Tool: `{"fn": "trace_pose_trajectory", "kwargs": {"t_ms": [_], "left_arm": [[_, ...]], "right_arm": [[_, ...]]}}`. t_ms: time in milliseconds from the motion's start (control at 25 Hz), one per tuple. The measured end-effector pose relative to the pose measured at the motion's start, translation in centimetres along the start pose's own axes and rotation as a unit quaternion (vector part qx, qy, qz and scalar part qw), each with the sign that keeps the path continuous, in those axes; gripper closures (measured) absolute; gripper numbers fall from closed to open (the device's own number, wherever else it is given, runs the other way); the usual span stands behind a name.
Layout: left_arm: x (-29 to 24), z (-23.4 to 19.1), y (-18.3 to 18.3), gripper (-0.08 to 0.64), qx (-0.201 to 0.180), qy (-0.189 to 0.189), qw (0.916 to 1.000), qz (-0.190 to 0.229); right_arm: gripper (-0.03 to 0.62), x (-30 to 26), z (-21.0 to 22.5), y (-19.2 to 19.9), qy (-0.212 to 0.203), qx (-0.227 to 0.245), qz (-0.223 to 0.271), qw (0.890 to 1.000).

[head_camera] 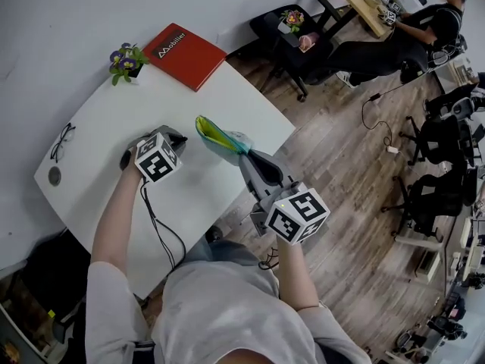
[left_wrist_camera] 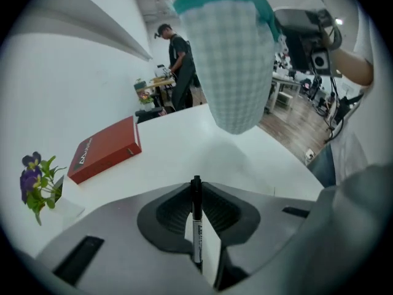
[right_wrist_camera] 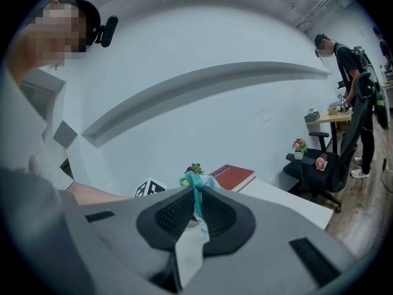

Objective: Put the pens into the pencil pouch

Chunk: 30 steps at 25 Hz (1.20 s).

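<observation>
Left gripper view: the left claw is shut on a pen. The right claw clamps the raised pouch.

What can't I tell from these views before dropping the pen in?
- Whether the pouch is open: the head view shows it edge-on, the left gripper view only its checked side.
- What the pouch holds: its fabric hides that in every view.
- The pen: lost against the left gripper in the head view.
- The round thing beside the glasses: too small in the head view.
</observation>
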<state>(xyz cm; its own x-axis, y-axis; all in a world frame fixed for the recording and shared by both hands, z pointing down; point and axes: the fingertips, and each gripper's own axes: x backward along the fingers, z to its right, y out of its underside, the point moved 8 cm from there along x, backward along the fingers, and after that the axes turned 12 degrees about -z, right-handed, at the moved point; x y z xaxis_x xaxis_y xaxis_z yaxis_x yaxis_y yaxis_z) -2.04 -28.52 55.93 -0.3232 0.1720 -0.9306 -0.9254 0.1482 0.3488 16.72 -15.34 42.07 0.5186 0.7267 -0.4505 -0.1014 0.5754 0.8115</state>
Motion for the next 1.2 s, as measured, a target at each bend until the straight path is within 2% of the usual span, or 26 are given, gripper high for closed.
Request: {"fn": "trace_pose_trajectory", "kwargs": {"t_ms": [160,320,480,600,800,920,1200], "left_arm": [[3.3,-0.2,0.4,0.489,0.077,-0.023,0.9931,0.085],[6.9,0.0,1.0,0.489,0.143,-0.049,0.9755,0.160],[10.5,0.9,1.5,0.489,0.177,-0.082,0.9563,0.218],[13.4,1.6,2.1,0.489,0.213,-0.104,0.9318,0.275],[18.0,2.9,3.1,0.489,0.259,-0.147,0.8833,0.362],[20.6,3.8,3.3,0.489,0.267,-0.169,0.8570,0.407],[25.5,5.9,2.4,0.489,0.260,-0.208,0.8095,0.483]], "right_arm": [[0.540,0.0,-0.5,-0.2,-0.012,0.006,0.004,1.000],[0.540,0.1,-1.1,-0.7,-0.023,0.014,0.009,1.000],[0.540,0.1,-1.7,-1.2,-0.035,0.021,0.015,0.999],[0.540,-0.1,-2.3,-1.4,-0.045,0.026,0.017,0.999],[0.540,-0.4,-3.6,-1.3,-0.062,0.035,0.017,0.997],[0.540,-0.4,-4.3,-1.2,-0.071,0.039,0.017,0.997],[0.540,-0.3,-5.6,-0.7,-0.090,0.045,0.015,0.995]]}}
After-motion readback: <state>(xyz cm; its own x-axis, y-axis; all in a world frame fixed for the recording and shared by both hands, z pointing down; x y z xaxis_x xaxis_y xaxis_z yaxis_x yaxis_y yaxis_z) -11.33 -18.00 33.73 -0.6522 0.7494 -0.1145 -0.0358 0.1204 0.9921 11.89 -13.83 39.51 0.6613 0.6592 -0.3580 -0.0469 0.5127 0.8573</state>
